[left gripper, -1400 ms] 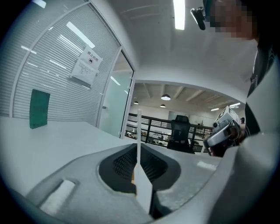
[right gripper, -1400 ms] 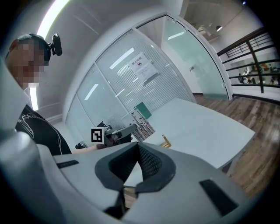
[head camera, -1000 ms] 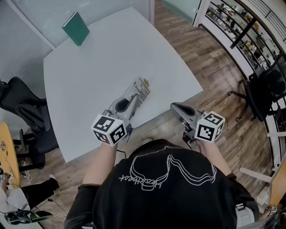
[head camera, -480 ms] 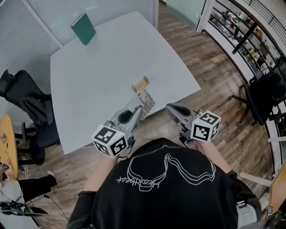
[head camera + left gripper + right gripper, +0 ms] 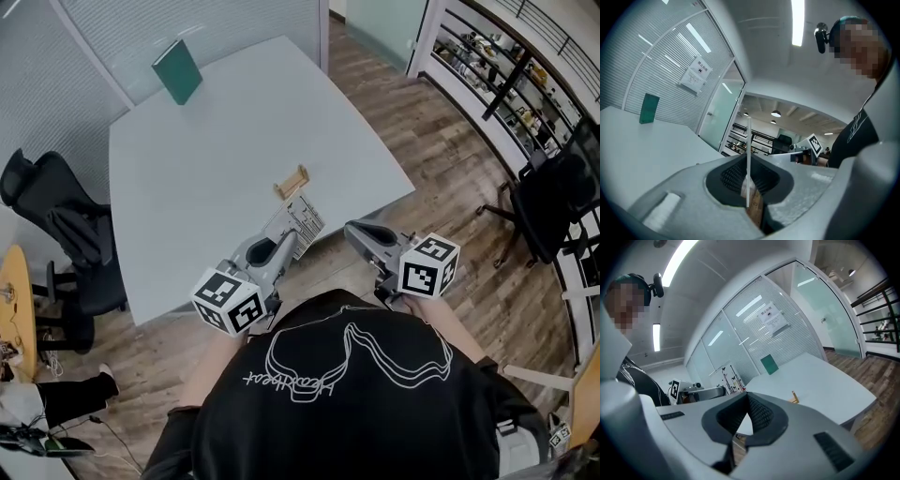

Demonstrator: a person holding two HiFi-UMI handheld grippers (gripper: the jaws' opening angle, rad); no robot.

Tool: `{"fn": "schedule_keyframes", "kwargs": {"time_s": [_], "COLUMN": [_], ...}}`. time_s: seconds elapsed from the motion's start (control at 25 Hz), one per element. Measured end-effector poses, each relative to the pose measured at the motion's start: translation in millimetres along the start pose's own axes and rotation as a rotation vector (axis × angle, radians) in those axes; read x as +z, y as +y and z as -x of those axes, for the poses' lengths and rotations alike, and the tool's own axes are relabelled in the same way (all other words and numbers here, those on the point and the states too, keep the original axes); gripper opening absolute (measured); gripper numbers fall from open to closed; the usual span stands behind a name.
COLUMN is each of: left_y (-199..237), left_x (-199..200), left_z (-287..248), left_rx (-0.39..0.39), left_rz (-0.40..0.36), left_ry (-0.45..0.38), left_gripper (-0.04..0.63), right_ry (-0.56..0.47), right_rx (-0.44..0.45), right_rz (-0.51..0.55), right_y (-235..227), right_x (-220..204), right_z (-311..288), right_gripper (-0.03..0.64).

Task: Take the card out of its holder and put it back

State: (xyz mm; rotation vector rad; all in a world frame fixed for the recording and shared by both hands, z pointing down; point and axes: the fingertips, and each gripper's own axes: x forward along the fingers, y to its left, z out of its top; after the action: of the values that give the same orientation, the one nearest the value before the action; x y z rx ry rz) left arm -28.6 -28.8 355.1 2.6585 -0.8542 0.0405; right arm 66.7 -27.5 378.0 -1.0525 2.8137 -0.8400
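So the card (image 5: 298,217) is out now. The left gripper (image 5: 292,236) has its jaws clamped on it and has pulled it back toward the table (image 5: 187,141)'s near edge, leaving the holder (image 5: 292,181) bare just beyond. The right gripper (image 5: 364,232) sits off that edge, jaws closed on nothing. I'd say slotting it back in comes next.

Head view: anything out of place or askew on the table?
Nothing spilled or damaged. The card is out of its wooden holder, pinched in the left gripper above the near edge of the table; the holder stands empty and upright.
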Motion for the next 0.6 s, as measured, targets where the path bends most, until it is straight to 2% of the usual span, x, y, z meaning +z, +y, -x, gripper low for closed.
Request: {"fn": "schedule_keyframes", "kwargs": {"time_s": [0.32, 0.6], "left_y": [14, 21], "left_x": [21, 23], "left_z": [-8, -20], "left_rx": [0.004, -0.016], "left_rz": [0.002, -0.008], "left_ry": [0.000, -0.003], "left_gripper": [0.025, 0.025], "right_ry": [0.006, 0.003], "right_rx": [-0.015, -0.041], "right_rz": [-0.004, -0.019], "right_y": [-5, -17], "right_x": [20, 11], "right_z": [-10, -8], "right_gripper": [0.009, 0.008]}}
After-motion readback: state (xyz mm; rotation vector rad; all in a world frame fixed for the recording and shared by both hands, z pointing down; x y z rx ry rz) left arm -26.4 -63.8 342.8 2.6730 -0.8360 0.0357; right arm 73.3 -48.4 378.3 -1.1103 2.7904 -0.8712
